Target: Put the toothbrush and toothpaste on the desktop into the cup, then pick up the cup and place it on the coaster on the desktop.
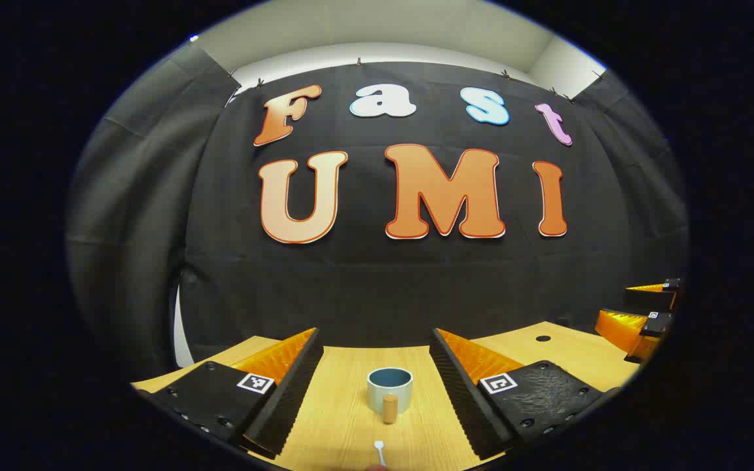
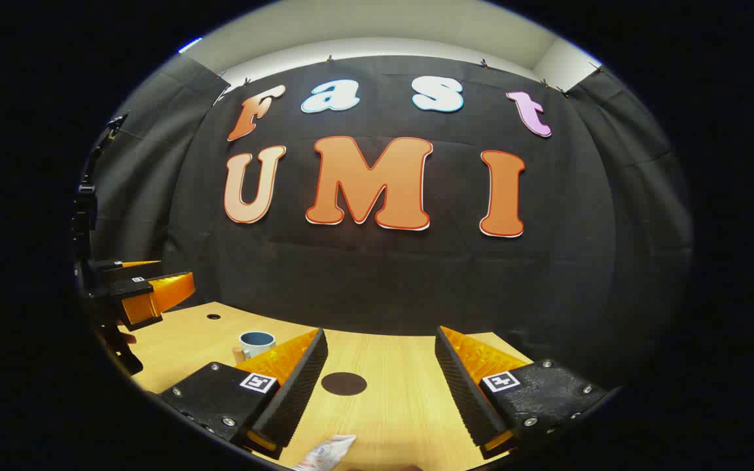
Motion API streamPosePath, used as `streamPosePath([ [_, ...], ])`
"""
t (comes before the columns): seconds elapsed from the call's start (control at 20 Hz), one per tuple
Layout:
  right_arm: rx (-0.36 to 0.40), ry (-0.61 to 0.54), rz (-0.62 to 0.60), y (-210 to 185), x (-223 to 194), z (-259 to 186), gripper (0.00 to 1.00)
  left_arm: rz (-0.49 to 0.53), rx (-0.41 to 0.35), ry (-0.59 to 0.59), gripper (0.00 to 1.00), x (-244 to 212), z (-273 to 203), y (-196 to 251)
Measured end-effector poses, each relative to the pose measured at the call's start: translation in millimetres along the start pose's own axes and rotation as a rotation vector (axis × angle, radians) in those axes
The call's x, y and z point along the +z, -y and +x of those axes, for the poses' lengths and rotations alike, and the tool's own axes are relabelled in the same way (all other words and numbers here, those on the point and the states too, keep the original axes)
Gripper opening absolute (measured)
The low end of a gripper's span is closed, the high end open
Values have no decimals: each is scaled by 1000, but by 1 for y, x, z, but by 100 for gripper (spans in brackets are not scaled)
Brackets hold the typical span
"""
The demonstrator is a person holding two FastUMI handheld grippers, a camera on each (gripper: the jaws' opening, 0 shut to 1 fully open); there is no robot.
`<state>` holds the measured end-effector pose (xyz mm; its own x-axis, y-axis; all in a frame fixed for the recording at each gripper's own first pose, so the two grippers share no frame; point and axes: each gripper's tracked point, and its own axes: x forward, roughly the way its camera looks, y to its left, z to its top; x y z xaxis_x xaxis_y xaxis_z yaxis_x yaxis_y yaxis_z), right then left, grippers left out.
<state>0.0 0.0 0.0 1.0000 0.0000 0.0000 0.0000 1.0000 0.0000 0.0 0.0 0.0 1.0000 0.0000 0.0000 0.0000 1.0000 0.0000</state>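
Left gripper view looked along a light wooden desktop (image 1: 344, 418) toward the black cloth wall. A pale cup (image 1: 390, 388) with a dark blue inside stood upright at the middle, and its wooden handle (image 1: 390, 408) faced the camera. Nearer than the cup, at the bottom edge, lay the white head of the toothbrush (image 1: 379, 450); the rest of it was cut off. A small dark hole (image 1: 542, 339) marked the desktop far to the right.

The left gripper (image 1: 377, 392) held its fingers wide apart, one on each side of the cup, touching nothing.

In the right gripper view a dark round coaster (image 2: 343, 383) lay flat on the desktop between the fingers. The crumpled white end of the toothpaste (image 2: 328, 453) lay at the near edge, just left of centre. The cup sat farther off to the left, partly hidden behind the left finger.

The right gripper (image 2: 380, 399) was also spread wide, gripping nothing, with both fingers clear of the coaster and the tube.
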Motion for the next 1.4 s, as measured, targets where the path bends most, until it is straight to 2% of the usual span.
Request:
streamPosePath([
  [0.15, 11, 11, 18, -7, 7, 4, 98, 3, 1, -15, 98, -4, 6, -8],
  [0.3, 15, 23, 5, -7, 13, 6, 98, -60, 7, -26, 98, -2, 11, -12],
  [0.7, 50, 21, 12, -15, 14, 16, 98, -46, -7, 0, 98, 4, 23, 0],
  [0.85, 62, 1, 2, -21, 7, 16, 98, -47, -11, -26, 98, -5, 26, 2],
  [1.15, 95, -148, 2, -37, -40, 13, 99, -59, -33, -184, 98, -48, 21, 11],
  [1.4, 114, -346, 47, -43, -100, 3, 98, -29, -36, -338, 98, -97, 13, 15],
])
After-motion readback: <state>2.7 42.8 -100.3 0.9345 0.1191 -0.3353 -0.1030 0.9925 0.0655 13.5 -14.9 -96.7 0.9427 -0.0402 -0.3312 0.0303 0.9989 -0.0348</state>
